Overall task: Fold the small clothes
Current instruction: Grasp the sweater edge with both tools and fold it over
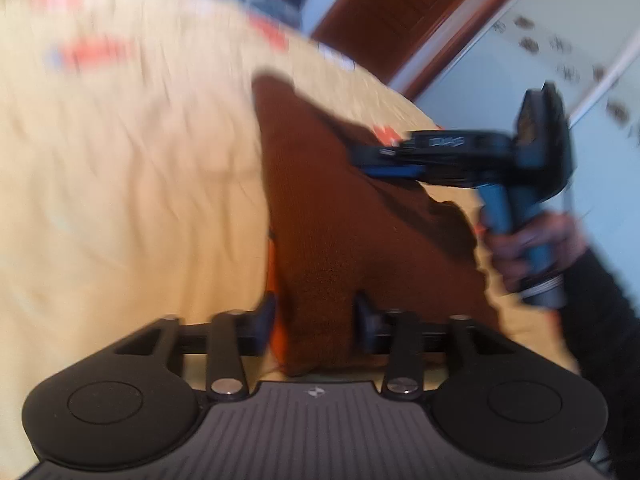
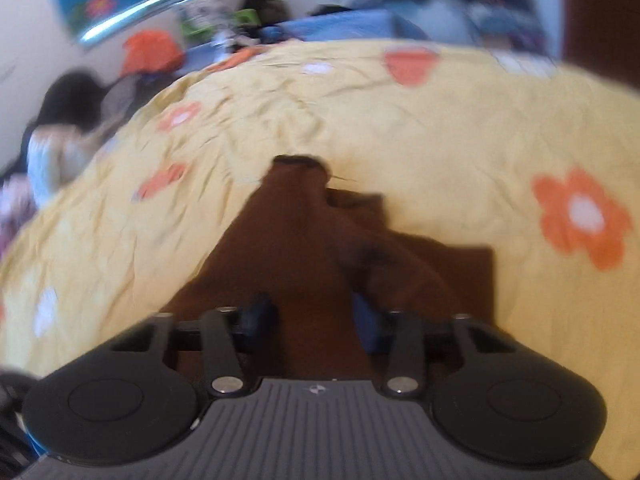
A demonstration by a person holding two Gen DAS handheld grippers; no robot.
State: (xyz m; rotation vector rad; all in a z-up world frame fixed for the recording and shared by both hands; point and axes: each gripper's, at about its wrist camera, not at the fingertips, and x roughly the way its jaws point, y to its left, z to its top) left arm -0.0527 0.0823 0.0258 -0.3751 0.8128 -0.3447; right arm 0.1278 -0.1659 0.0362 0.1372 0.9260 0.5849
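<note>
Brown knitwear (image 1: 340,240) lies on the flowered bedspread (image 2: 440,128), lifted between your two grippers so it can fold. Left gripper (image 1: 316,320) jaws look spread around a bunch of it; right gripper (image 2: 316,316) seems to pinch it, though blur hides contact.

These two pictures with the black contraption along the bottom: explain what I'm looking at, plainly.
A person holds a handheld two-finger gripper in each hand; each carries a camera looking along its own fingers. One picture is from the left gripper, the other from the right gripper. A brown knitted garment lies on a yellow flowered bedspread. Cloth sits between both pairs of fingers, but blur hides whether either grips it. In the left view the right gripper reaches over the garment, the person's hand on its blue handle.
</note>
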